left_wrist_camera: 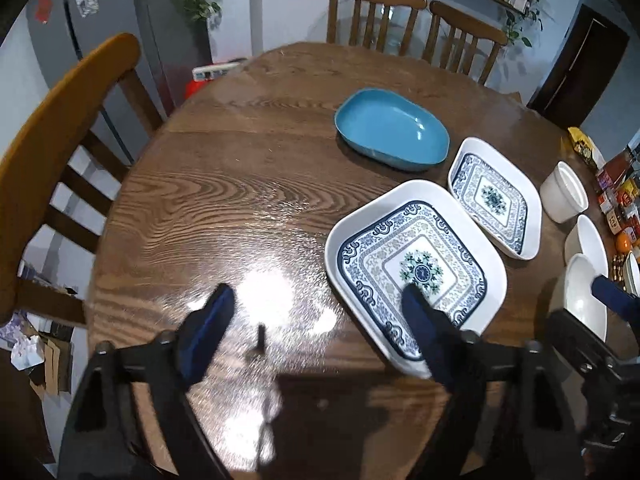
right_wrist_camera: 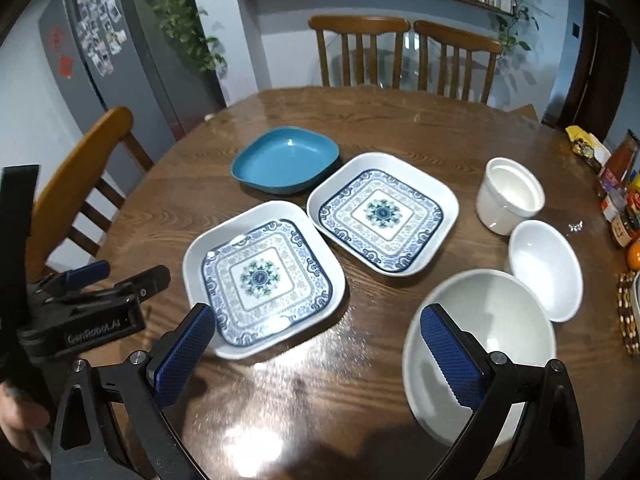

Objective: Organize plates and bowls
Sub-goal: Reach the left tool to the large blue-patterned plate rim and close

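Two square blue-patterned plates lie on the round wooden table: the near plate and the far plate. A blue bowl sits behind them. To the right are a large white bowl, a smaller white bowl and a white cup. My left gripper is open and empty, its right finger over the near plate's front edge. My right gripper is open and empty, its right finger over the large white bowl.
Wooden chairs stand at the left and at the far side. Jars, packets and an orange crowd the table's right edge. A grey fridge stands at the back left.
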`<state>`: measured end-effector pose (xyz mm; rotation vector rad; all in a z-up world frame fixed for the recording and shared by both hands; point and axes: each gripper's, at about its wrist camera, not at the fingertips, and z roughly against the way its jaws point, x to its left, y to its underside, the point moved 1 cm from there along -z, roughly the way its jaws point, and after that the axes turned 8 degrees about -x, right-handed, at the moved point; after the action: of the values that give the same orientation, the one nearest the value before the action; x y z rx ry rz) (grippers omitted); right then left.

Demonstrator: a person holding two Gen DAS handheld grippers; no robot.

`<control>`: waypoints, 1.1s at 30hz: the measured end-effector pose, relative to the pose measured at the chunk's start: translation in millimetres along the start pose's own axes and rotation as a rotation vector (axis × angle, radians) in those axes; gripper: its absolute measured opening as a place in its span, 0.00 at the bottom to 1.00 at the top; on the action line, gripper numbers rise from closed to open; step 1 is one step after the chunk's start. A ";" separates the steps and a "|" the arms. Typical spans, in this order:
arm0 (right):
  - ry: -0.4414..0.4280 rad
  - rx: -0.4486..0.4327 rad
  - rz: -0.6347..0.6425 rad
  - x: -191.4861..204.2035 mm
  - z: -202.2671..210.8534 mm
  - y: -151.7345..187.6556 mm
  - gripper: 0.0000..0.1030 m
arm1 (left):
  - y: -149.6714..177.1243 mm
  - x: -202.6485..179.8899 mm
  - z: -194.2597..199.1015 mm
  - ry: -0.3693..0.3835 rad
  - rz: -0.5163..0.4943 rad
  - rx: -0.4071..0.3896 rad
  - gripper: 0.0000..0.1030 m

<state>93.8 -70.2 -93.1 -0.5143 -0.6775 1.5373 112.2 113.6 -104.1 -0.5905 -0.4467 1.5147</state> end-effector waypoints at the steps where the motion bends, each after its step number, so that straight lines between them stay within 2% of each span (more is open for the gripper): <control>1: 0.013 0.009 0.002 1.5 -7.3 -1.3 1.00 | -0.6 -0.3 -5.7 0.001 -0.003 0.011 0.65; 3: 0.044 0.028 0.001 3.2 -21.8 -2.2 0.98 | -1.5 -0.7 -18.4 0.007 -0.011 0.034 0.56; 6: 0.064 0.072 -0.016 1.9 -41.4 -2.7 0.85 | -3.7 -2.0 -31.4 0.020 -0.022 0.052 0.50; 9: 0.098 0.103 -0.013 0.5 -55.5 -2.2 0.82 | -6.1 -1.9 -41.6 0.029 -0.035 0.066 0.46; 11: 0.113 0.120 -0.010 -0.7 -61.5 -2.0 0.78 | -7.6 -0.3 -47.6 0.041 -0.036 0.080 0.39; 14: 0.118 0.148 -0.012 -2.3 -69.7 -1.3 0.68 | -7.4 1.3 -56.9 0.073 -0.029 0.115 0.30; 17: 0.120 0.172 -0.008 -3.1 -78.0 0.1 0.57 | -8.6 1.5 -58.7 0.077 -0.041 0.109 0.24; 18: 0.114 0.181 -0.002 -2.6 -79.5 0.4 0.48 | -9.7 2.5 -58.6 0.086 -0.038 0.107 0.22; 19: 0.093 0.195 -0.006 -2.0 -81.5 1.6 0.31 | -10.5 2.8 -58.8 0.095 -0.035 0.110 0.19; 20: 0.081 0.198 -0.012 -2.2 -82.5 1.9 0.25 | -10.8 3.6 -58.1 0.086 -0.040 0.104 0.18; 23: 0.087 0.189 -0.003 1.7 -78.2 1.1 0.19 | -9.6 6.2 -56.8 0.072 -0.050 0.088 0.18; 25: 0.078 0.200 0.004 5.4 -74.4 0.9 0.12 | -6.9 10.3 -56.6 0.066 -0.038 0.082 0.16; 28: 0.056 0.183 0.022 11.3 -65.8 -0.9 0.11 | -5.3 23.4 -42.6 0.070 -0.017 0.067 0.16; 33: -0.014 0.165 0.074 39.8 -38.9 -0.3 0.11 | 3.7 41.9 -2.2 0.026 0.009 0.033 0.15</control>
<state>117.3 -26.3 -118.0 -0.4082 -0.5413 1.6517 111.5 155.1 -111.7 -0.5868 -0.3989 1.5186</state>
